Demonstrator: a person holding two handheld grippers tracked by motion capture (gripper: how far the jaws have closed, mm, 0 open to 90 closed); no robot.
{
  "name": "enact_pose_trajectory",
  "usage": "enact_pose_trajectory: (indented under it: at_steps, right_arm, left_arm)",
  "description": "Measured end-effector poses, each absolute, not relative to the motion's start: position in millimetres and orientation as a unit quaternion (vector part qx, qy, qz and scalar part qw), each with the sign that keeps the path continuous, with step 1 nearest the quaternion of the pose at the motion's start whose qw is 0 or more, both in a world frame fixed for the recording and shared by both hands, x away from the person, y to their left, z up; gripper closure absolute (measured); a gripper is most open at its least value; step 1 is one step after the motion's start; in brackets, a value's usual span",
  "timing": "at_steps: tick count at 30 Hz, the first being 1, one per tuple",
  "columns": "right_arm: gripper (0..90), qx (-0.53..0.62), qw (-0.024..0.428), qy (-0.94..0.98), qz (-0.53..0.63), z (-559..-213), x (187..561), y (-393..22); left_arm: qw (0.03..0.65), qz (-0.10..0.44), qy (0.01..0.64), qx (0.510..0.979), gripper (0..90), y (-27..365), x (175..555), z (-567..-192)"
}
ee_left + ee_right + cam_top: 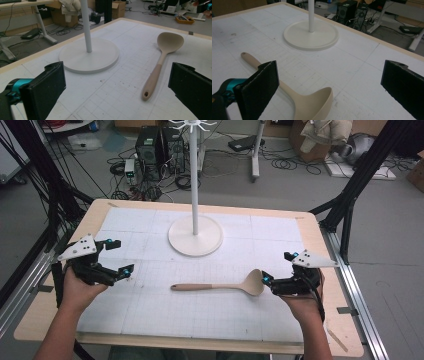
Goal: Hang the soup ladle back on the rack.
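A beige ladle-like spoon (220,285) lies flat on the white gridded mat (150,310), handle to the left, bowl to the right. My right gripper (276,266) is open just right of the bowl, with its near jaw beside the bowl's edge. In the right gripper view the spoon (312,105) passes under the left jaw of that gripper (330,72). My left gripper (122,256) stands open at the mat's left side, well clear of the handle. Between its jaws (116,72) the left gripper view shows the spoon (160,62) ahead on the right.
A white stand with a round base (195,236) and a tall pole (194,195) rises at the back middle of the mat. The wooden table edge (320,270) frames the mat. Computers, cables and boxes lie on the floor beyond the table.
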State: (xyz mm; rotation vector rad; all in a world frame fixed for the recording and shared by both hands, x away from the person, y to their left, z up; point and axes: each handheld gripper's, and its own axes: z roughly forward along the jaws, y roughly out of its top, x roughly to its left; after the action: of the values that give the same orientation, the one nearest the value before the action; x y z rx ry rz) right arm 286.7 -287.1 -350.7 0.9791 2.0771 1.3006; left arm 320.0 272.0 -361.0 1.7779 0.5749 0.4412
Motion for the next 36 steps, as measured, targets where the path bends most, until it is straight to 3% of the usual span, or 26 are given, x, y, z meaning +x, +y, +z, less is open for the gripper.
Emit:
enact_pose_trajectory:
  at_steps: [6, 14, 26, 36]
  right_arm:
    - [4.2, 0.319, 0.248, 0.785, 0.47, -342.5, 298.1, -274.3]
    - [2.5, 0.288, 0.207, 0.829, 0.432, -340.1, 318.5, -236.4]
    - [1.9, 0.242, 0.161, 0.883, 0.368, -360.8, 341.8, -180.4]
    - [1.9, 0.22, 0.138, 0.907, 0.332, -375.1, 352.1, -157.5]
  left_arm:
    - [0.573, 0.194, 0.246, 0.757, 1.7, 278.9, 317.4, -362.4]
    - [0.575, 0.196, 0.251, 0.753, 1.7, 285.8, 312.9, -367.3]
    - [0.574, 0.198, 0.253, 0.753, 1.7, 293.4, 310.3, -370.8]
    - [0.574, 0.198, 0.255, 0.752, 1.7, 295.5, 308.8, -372.7]
